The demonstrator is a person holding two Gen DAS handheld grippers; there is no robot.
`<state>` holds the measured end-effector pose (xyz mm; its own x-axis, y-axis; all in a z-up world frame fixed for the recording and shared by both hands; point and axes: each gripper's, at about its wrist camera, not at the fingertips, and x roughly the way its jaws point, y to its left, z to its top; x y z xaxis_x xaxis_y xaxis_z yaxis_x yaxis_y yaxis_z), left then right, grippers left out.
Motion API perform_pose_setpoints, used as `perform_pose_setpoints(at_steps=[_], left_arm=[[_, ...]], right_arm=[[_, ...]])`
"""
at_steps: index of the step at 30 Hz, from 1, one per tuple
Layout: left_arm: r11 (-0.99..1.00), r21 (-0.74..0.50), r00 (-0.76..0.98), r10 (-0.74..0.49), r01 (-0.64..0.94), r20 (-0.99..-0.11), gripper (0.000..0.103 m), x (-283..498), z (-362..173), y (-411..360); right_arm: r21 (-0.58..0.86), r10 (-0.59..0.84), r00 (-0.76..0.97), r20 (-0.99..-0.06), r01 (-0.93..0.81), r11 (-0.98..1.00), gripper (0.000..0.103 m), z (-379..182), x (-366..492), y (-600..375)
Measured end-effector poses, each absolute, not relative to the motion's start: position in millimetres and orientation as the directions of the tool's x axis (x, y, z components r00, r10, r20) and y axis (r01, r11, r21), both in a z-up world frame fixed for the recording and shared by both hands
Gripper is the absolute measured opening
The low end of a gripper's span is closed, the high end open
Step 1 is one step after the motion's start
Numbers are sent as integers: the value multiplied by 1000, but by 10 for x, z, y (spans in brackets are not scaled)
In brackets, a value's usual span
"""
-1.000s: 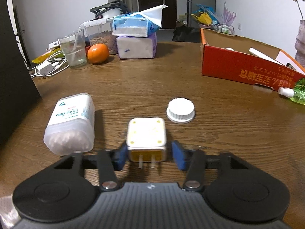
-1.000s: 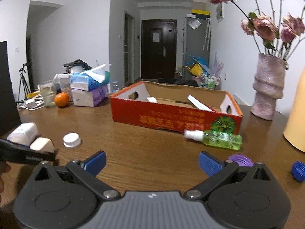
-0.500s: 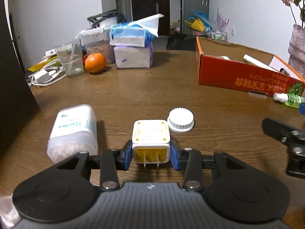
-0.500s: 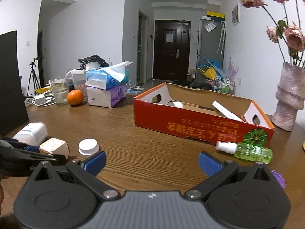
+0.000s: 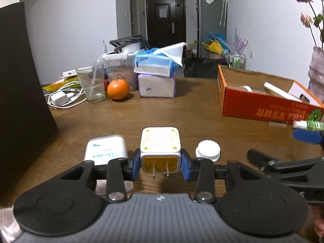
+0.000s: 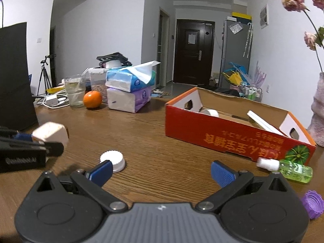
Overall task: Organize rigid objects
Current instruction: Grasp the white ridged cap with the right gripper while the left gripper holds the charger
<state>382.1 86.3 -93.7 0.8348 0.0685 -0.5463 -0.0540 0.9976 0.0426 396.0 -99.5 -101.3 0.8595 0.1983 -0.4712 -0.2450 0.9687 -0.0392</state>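
Since the earlier frames the white plug adapter (image 5: 160, 144) has been lifted off the wood-grained tabletop (image 5: 162, 113) and is carried clear of it, pinched at both sides by the blue ribbed pads of the left gripper (image 5: 160, 163); its two flat metal prongs point back toward the camera, and its boxy, rounded-corner body is matte plastic with yellow dots at the corners. The right gripper (image 6: 160, 171) has been swung leftward, so that the ridged white cap (image 6: 112, 161) now lies just ahead of its left pad.

From left to right: a rounded translucent plastic container (image 5: 106, 150) with a printed label lies on its side on the tabletop, just left of the adapter; the cap — a low disc with a serrated rim — lies to the adapter's right; further right stands an open red cardboard box (image 6: 232, 135) with white inner flaps, and before its near corner lies a clear green bottle (image 6: 291, 169) with a white spray top. The right jaws are spread wide, with nothing between them.
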Motion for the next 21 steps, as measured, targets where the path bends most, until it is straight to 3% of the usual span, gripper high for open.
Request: perform_pose_setpoints(at_steps=[12, 18, 21], left_arm=[[995, 27, 852, 99, -100, -514, 40, 3784, -839, 1166], [993, 15, 852, 109, -118, -512, 40, 3788, -814, 1254], [993, 12, 852, 110, -121, -512, 40, 3785, -813, 1256]], right_arm=[[-59, 231, 828, -511, -302, 951, 96, -1125, 4192, -535], [-50, 242, 809, -536, -317, 947, 84, -1201, 4334, -374], [-49, 237, 795, -558, -317, 947, 71, -1237, 4412, -313]])
